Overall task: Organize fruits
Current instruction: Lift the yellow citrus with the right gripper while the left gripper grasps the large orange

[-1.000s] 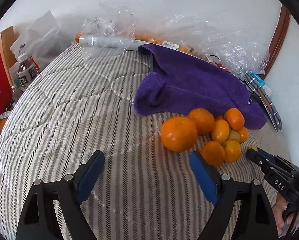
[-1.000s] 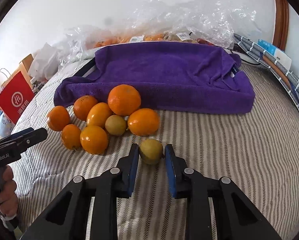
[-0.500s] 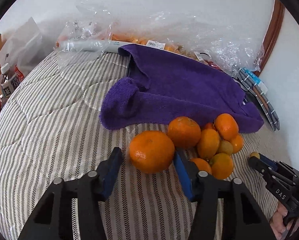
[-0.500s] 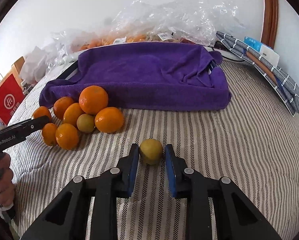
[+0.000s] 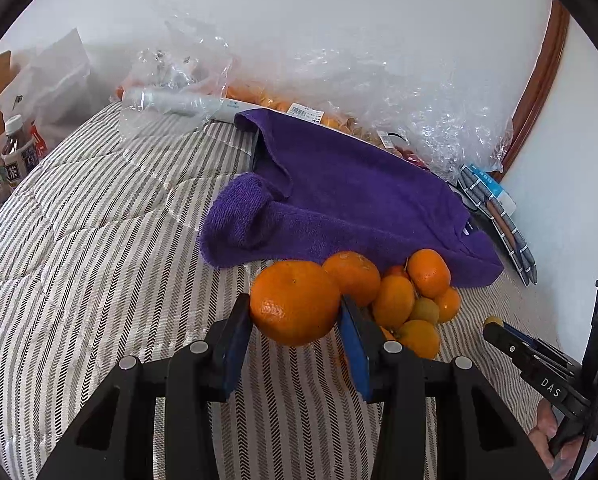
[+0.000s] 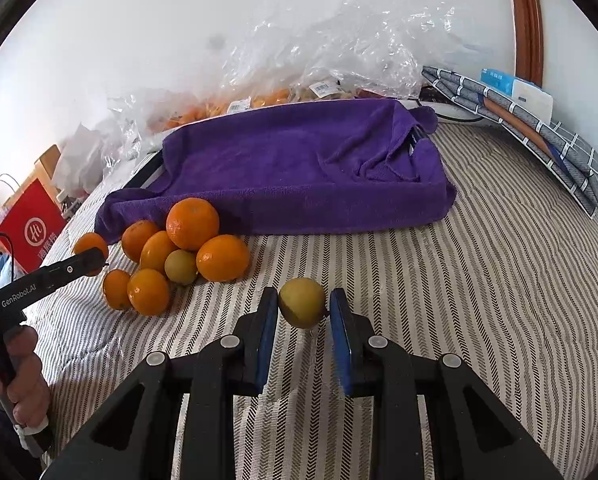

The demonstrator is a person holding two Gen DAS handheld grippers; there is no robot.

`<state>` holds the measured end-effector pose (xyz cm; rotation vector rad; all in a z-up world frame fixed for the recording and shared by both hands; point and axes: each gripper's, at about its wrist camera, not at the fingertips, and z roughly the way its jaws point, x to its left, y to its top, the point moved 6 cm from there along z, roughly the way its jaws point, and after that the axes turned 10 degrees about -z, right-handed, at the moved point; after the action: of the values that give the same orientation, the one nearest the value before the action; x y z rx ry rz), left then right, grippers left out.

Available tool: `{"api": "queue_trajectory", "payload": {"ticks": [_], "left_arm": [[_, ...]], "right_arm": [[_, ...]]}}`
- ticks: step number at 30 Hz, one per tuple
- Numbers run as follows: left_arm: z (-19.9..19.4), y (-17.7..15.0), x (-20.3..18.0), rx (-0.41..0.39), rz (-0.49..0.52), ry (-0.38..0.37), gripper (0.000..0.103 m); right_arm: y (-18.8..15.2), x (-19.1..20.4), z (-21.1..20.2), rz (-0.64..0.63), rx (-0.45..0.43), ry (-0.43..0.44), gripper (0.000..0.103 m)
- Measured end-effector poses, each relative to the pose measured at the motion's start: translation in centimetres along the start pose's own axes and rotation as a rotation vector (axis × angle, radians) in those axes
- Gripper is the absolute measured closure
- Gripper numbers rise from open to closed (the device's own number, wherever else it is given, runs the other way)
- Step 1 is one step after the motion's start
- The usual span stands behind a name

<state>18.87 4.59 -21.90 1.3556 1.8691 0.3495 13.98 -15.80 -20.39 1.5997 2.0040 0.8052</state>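
large orange (image 5: 295,302) clamped between the blue pads of the left gripper (image 5: 295,320), both pads pressed on its sides; seems lifted just clear of the striped bedcover (image 5: 99,280), hard to be sure. it sits at the near-left edge of the fruit pile (image 5: 411,300), touching or almost touching the next orange behind it.

small yellow-green fruit (image 6: 302,302) pinched in the right gripper (image 6: 303,312), jaws closed onto it, out in front of the pile and apart from it, over bare striped cover. dark patch on its lower left side.

pile in right wrist view (image 6: 171,256): about eight pieces, mostly orange, one greenish-yellow piece in the middle, heaped against the front edge of the purple towel (image 6: 299,168). towel drapes over something flat and box-like; what is under it is hidden.

behind the towel, crumpled clear plastic bags (image 6: 339,52) with more orange fruit inside, along a white wall. folded grey patterned cloth (image 6: 539,132) at far right. red paper bag (image 6: 31,224) off the left edge of the bed. a hand (image 6: 23,380) grips the left tool's handle.
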Motion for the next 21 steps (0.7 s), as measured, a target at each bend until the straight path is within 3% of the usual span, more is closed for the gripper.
{"api": "queue_trajectory", "payload": {"ticks": [6,13,21], "left_arm": [[-0.9,0.1,-0.5,-0.037,0.027,-0.015,0.062],[-1.9,-0.2,-1.8,-0.073,0.079,-0.064,0.062],[-2.9,1.0,-1.8,-0.086,0.001,-0.066,0.062]], "right_arm": [[0.2,0.3,-0.4,-0.015,-0.018,0.031,0.076],[0.0,0.0,-1.1,0.007,-0.017,0.006,0.076],[2.0,-0.2,-3.8,-0.009,-0.06,-0.037,0.076]]}}
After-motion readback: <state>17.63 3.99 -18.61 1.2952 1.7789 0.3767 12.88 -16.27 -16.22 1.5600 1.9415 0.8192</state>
